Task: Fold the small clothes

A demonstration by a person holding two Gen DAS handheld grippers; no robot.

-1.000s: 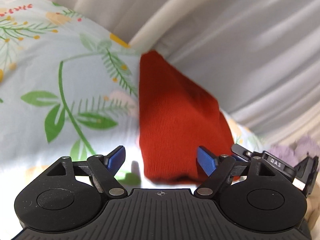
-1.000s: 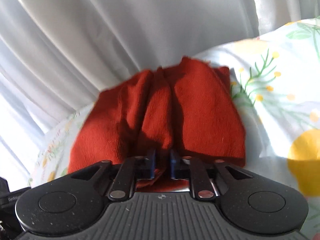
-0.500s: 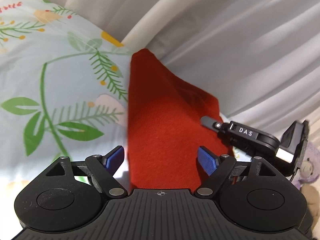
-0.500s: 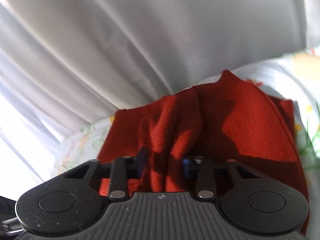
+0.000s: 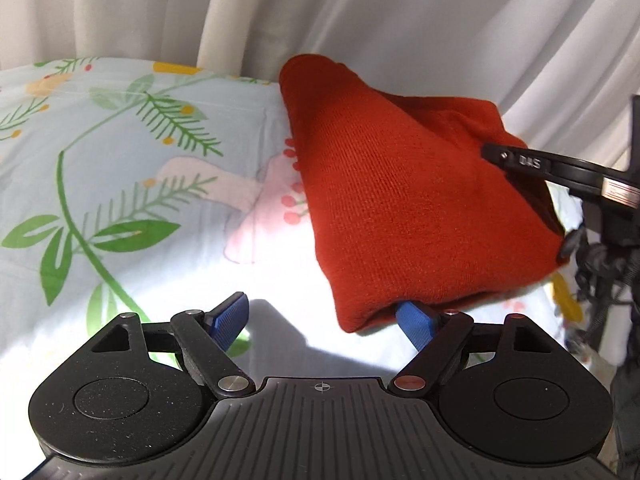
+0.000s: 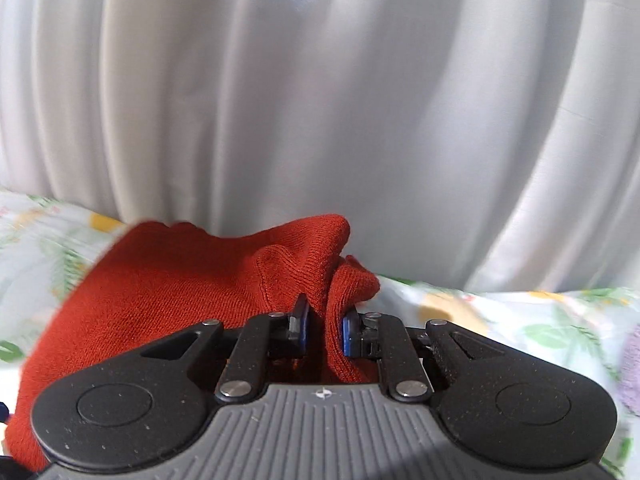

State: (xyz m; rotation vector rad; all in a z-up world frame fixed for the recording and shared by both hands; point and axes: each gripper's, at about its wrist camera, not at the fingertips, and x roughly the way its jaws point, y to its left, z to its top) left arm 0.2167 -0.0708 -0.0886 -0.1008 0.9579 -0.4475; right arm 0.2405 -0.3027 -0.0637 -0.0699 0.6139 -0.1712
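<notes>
Red knit garment (image 5: 384, 208) lies on a floral bedsheet (image 5: 120, 184), near the sheet's far edge, where white curtains (image 5: 360, 12) hang as backdrop. In the left wrist view the garment forms a raised, tent-like shape: a peak at its far end, wider toward the near hem, with its right portion lifted off the sheet. The near hem rests on the sheet in bright sunlight.

Right gripper (image 6: 324, 330): jaws drawn close together, pinching a bunched fold of the red garment (image 6: 180, 292) between the blue pads. Its jaws have just been closing, with cloth between them throughout. Fabric gathers into ridges directly above the pads; the rest of the garment spreads down and to the left of the gripper body. In the left wrist view the right gripper enters from the right edge as a black finger (image 5: 532, 166) marked "DAS", set against the lifted side of the garment.

Left gripper (image 5: 324, 316): jaws spread wide, nothing clamped. The left blue pad (image 5: 230, 316) stands over bare sheet, apart from the cloth. The right blue pad (image 5: 414, 320) sits at the garment's near hem, its tip tucked just under the edge of the fabric.

A pale purple item (image 6: 630, 368) shows at the right edge of the right wrist view; too blurred to identify.
</notes>
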